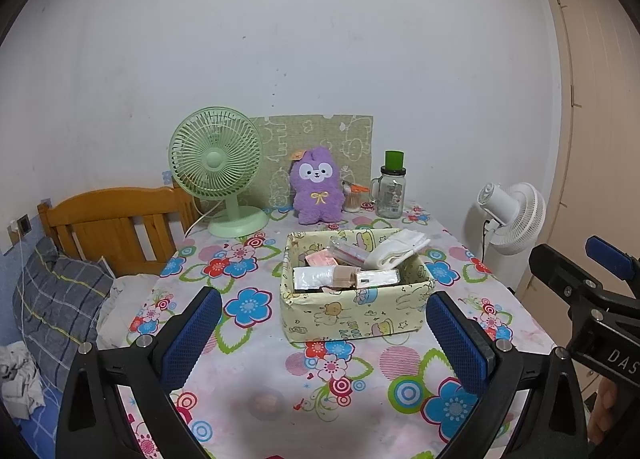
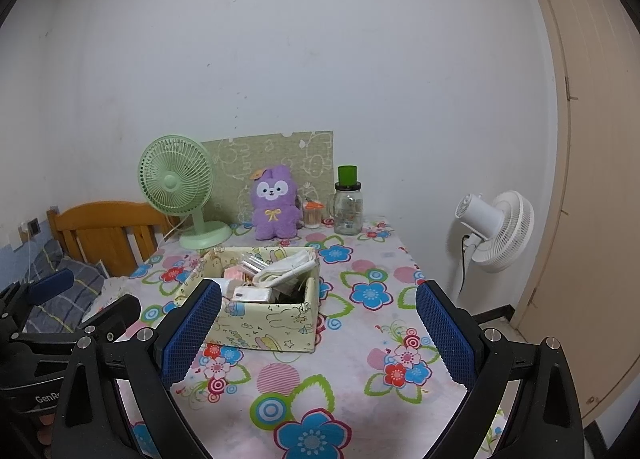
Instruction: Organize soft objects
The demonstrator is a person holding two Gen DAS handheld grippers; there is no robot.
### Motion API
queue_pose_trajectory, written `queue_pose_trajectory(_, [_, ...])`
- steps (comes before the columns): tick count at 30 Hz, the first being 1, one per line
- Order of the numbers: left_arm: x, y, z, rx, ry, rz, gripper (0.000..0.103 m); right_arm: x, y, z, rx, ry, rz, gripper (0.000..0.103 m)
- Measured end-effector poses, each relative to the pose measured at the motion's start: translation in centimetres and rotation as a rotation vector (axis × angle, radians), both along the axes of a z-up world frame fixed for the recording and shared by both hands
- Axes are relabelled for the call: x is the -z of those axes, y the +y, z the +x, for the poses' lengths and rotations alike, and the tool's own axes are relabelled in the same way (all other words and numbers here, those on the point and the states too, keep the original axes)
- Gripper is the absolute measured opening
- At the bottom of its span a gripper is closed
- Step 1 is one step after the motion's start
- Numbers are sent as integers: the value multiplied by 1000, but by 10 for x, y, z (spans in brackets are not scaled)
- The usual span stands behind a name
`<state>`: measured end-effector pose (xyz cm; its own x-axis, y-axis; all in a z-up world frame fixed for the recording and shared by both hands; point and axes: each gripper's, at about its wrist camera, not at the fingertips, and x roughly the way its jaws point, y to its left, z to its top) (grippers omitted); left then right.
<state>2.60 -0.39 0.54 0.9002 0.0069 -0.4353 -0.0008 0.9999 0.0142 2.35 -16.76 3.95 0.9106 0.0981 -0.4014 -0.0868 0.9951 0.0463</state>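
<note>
The purple plush toy [image 1: 319, 190] sits upright at the far edge of the table, long axis vertical, face turned toward us, leaning on a green patterned board [image 1: 316, 147] against the wall. The green desk fan [image 1: 218, 175] stands just to its left, a glass jar with a green cap [image 1: 391, 191] to its right. Nearer, the pale yellow fabric box [image 1: 352, 311] rests on the flowered tablecloth [image 1: 256, 375], crammed with packets and a white folded cloth [image 1: 396, 249], possibly socks. Left gripper [image 1: 324, 343] hovers low over the near table, jaws wide apart, holding nothing. Right gripper [image 2: 318, 335] likewise spread and empty. A wooden headboard [image 1: 116, 219] sits far left, a white floor fan [image 2: 496, 231] right, by a beige door [image 2: 592, 179].
</note>
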Motion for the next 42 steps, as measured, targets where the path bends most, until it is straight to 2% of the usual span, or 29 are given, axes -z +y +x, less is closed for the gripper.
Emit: queue_pose_trajectory(42, [-5,0,-4,12,-11,-11,103,-9,-3,-4,3,-19,16,102])
